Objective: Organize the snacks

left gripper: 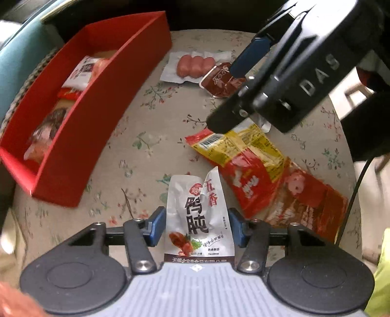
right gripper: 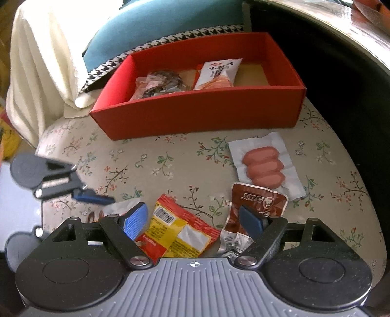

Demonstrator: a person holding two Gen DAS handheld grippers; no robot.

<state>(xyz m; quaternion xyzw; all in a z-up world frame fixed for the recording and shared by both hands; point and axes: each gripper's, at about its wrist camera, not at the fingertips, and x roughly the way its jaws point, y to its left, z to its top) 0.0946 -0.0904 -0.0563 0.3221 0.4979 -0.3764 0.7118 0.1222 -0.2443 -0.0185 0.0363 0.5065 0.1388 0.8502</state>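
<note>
A white pouch with black lettering (left gripper: 198, 219) lies on the floral cover, and my left gripper (left gripper: 196, 226) is shut on it, blue pads against both its side edges. My right gripper (right gripper: 192, 220) hangs open over a red-and-yellow packet (right gripper: 178, 234), its right pad beside a brown pouch (right gripper: 258, 200). Seen from the left wrist, the right gripper (left gripper: 223, 96) is above that packet (left gripper: 243, 156) and the brown pouch (left gripper: 219, 80). A clear pack of three sausages (right gripper: 264, 168) lies farther back. The red box (right gripper: 195, 114) holds several snacks, among them a white-and-red packet (right gripper: 217, 73).
The floral-covered surface (right gripper: 170, 165) is round and drops off at the right and front. Behind the box are a teal cushion (right gripper: 158, 22), a houndstooth strip and a white cloth (right gripper: 41, 61). Another red packet (left gripper: 304, 202) lies beside the red-and-yellow one. A cable (left gripper: 353, 195) hangs at right.
</note>
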